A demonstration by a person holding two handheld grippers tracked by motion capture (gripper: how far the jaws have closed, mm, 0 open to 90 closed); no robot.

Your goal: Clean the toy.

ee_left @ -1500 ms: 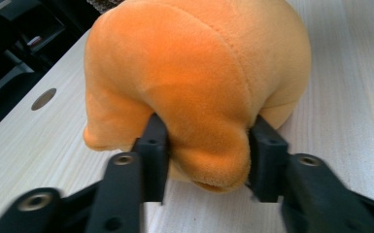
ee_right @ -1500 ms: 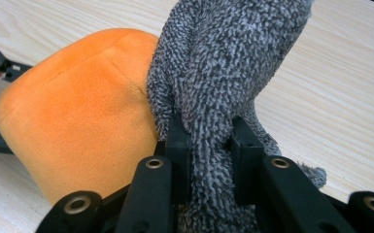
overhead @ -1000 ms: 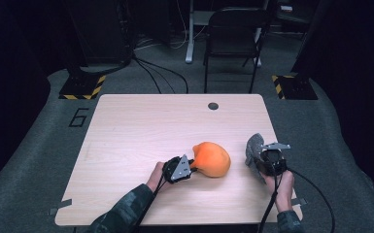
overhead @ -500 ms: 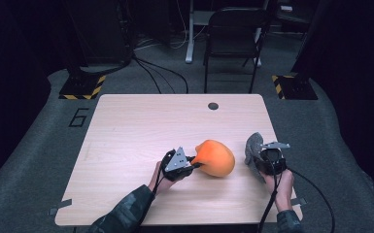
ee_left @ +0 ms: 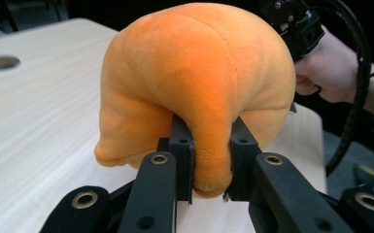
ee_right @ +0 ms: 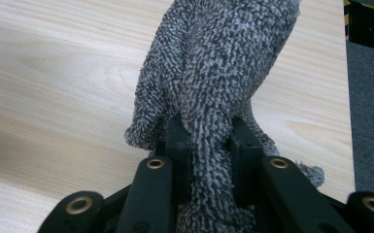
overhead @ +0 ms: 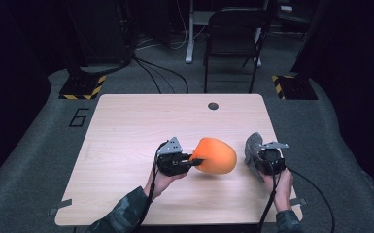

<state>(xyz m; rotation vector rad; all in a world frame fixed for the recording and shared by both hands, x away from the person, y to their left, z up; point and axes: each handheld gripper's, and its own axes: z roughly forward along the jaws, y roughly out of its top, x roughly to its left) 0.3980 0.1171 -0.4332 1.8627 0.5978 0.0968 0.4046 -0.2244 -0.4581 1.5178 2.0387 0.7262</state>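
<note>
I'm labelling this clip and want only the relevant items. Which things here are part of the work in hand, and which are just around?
In hand:
- soft orange plush lump, pinched in the left gripper
- shaggy grey fabric piece, pinched in the right gripper
- light wooden table beneath both

Just around:
- black folding chair behind the table
- yellow-and-black striped floor markers
- floor cables
</note>
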